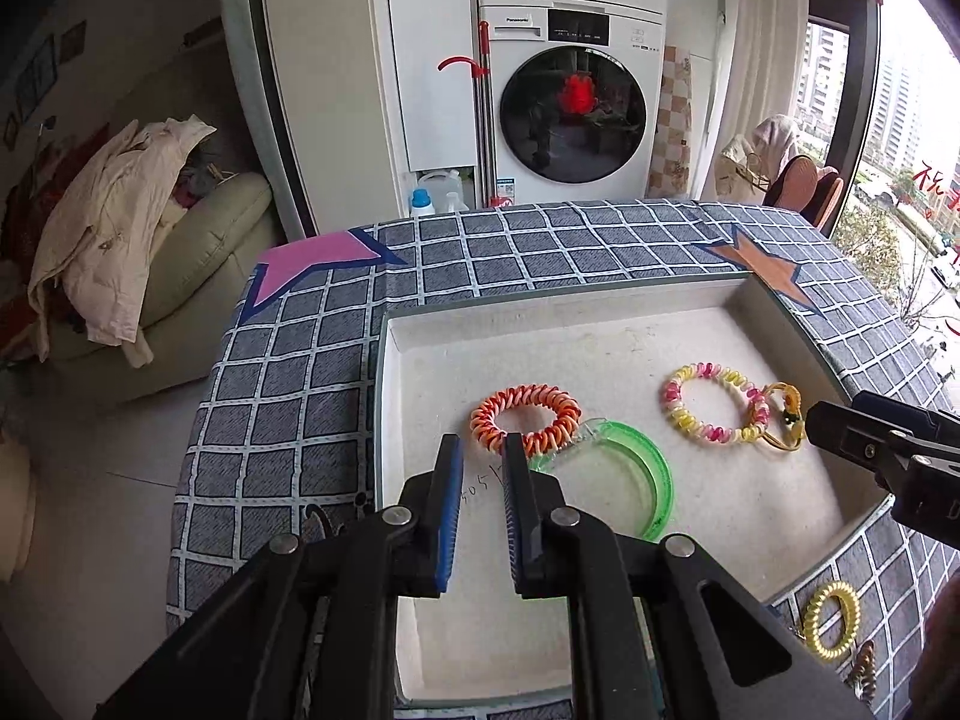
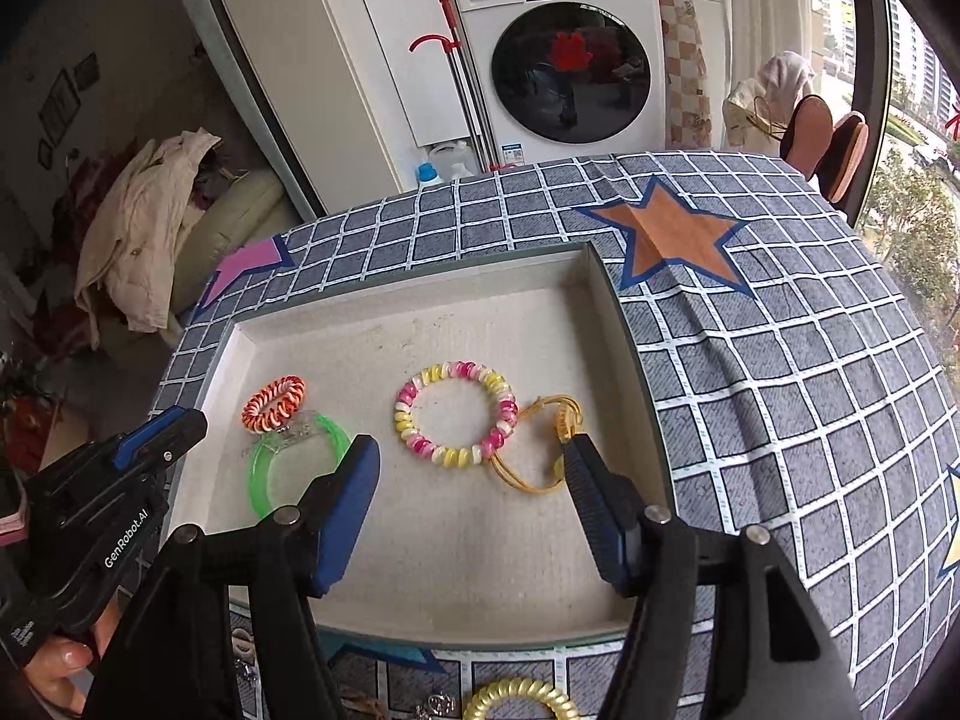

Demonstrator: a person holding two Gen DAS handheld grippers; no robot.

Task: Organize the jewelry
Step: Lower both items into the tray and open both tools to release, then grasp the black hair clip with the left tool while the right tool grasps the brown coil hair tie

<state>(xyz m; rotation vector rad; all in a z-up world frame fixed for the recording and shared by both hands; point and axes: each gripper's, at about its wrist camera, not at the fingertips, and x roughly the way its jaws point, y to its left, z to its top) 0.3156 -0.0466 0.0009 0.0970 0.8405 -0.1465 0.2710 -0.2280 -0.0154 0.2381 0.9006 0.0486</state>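
Note:
A shallow white tray (image 1: 420, 324) (image 2: 600, 276) sits on the checked tablecloth. In it lie an orange-white spiral band (image 1: 525, 419) (image 2: 273, 403), a green clear bangle (image 1: 630, 480) (image 2: 288, 462), a pink-yellow spiral band (image 1: 714, 411) (image 2: 456, 414) and a yellow cord bracelet (image 1: 786, 414) (image 2: 546, 450). My left gripper (image 1: 483, 450) hovers over the tray's near left part, jaws a narrow gap apart, empty. My right gripper (image 2: 471, 453) is wide open and empty, just short of the pink-yellow band. A gold spiral band (image 1: 831, 627) (image 2: 519, 699) lies on the cloth outside the tray.
Small jewelry pieces (image 2: 438, 705) lie on the cloth at the near edge. A washing machine (image 1: 570, 102) stands behind the table. A sofa with clothes (image 1: 120, 228) is at the left. A window (image 1: 900, 120) is at the right.

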